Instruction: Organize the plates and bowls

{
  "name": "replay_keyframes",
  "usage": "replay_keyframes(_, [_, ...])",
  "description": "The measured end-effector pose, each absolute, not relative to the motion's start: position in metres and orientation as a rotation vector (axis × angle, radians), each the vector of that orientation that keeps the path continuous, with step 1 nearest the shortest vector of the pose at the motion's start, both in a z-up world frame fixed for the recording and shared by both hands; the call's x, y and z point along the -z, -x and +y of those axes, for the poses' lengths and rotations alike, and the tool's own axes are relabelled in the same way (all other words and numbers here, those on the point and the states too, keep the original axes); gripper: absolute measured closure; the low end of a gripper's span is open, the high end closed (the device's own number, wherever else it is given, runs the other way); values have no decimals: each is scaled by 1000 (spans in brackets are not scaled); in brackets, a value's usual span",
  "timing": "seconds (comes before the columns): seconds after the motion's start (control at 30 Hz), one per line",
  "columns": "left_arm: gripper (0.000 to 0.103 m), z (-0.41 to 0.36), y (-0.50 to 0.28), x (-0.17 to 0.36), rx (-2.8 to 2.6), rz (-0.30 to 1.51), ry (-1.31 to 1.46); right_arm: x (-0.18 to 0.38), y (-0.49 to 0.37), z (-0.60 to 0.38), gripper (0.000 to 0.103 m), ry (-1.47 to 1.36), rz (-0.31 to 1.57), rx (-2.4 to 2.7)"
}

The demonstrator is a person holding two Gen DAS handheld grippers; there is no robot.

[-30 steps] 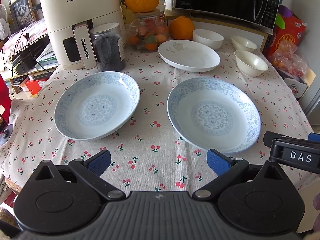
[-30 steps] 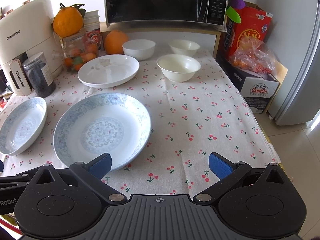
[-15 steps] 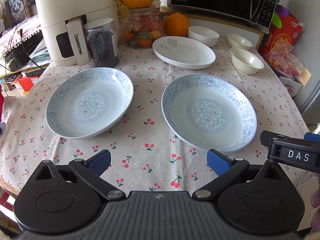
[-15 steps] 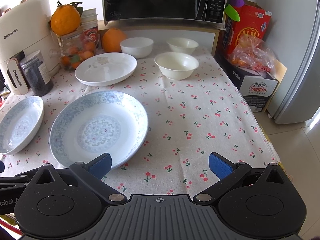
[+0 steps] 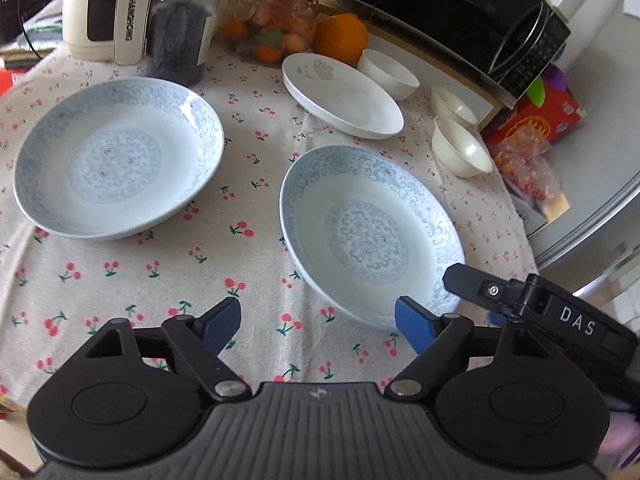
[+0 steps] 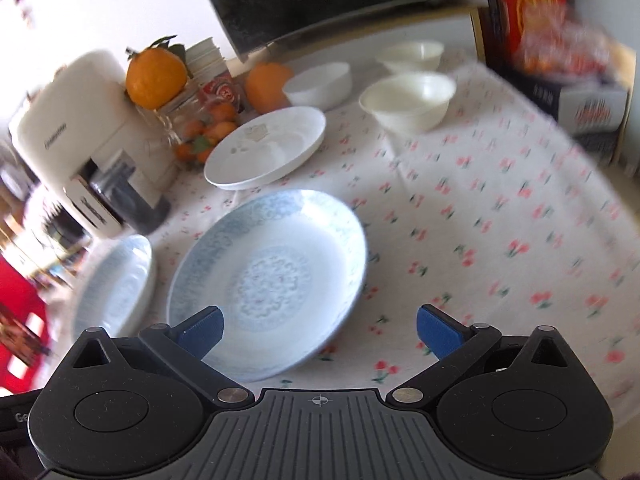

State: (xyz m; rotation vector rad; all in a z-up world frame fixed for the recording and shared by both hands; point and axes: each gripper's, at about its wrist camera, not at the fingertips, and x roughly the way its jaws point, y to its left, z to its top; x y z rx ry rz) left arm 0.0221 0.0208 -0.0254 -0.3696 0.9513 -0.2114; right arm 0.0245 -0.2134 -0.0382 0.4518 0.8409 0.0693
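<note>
Both tools tilted, advanced | right tool (image 6: 319,330) over blue plate (image 6: 272,272) | left view: DAS label (image 5: 576,322)

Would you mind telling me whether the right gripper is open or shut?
Open: the right gripper's blue fingers stand wide apart, nothing between them, over the near patterned plate's rim.

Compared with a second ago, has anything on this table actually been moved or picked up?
Only the tools moved. The right tool tilted and came closer to the near patterned plate, one finger over its rim, wide open. The left tool also closed in, open and empty. Both patterned plates, the white plate and the bowls remain where they were; nothing was grasped.
</note>
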Motion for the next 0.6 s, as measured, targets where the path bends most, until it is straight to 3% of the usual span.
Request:
replay_keyframes(0.27, [43,25,-32,38,261,912,486,51,-28,-224,15,-537,816,-81])
replay_keyframes(0.37, [51,27,-35,43,267,915,517,56,-29,-226,29,-552,823,-76])
replay_keyframes(0.53, [66,28,-37,48,281,914,547,63,-32,-227,62,-569,831,-65])
replay_keyframes(0.6, [68,28,-37,48,275,911,533,65,-34,-226,69,-568,831,-61])
